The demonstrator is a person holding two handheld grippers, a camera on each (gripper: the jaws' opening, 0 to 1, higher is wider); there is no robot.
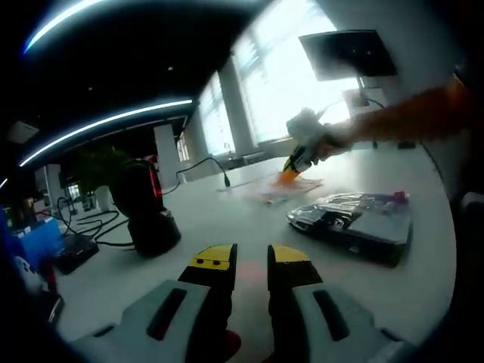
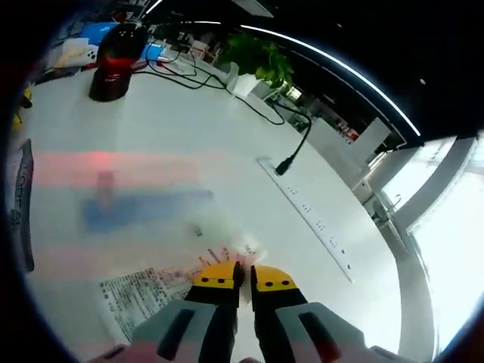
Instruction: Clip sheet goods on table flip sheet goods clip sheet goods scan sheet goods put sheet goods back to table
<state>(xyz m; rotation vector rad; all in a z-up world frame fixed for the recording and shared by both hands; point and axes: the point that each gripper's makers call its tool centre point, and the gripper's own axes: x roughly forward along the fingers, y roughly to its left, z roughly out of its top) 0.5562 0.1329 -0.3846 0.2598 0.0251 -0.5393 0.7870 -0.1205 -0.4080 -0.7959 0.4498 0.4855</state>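
Observation:
My right gripper (image 2: 243, 281) is shut on the edge of a clear sheet pack (image 2: 140, 296) with a printed label, which spreads out blurred in front of its jaws over the white table (image 2: 227, 144). In the left gripper view that same right gripper (image 1: 296, 160), held by a hand in an orange sleeve, holds the pack (image 1: 283, 185) just above the table. My left gripper (image 1: 252, 261) hangs low over the table, jaws slightly apart with nothing between them. A black scanner (image 1: 147, 206) with a red light stands to the left, also the scanner (image 2: 113, 64) far off.
A dark stack of more sheet packs (image 1: 355, 218) lies on the table (image 1: 227, 227) right of my left gripper. A white power strip (image 2: 310, 215) with a black cable runs across the table. Cables and boxes (image 1: 76, 246) sit at the left edge; a plant (image 2: 257, 57) stands behind.

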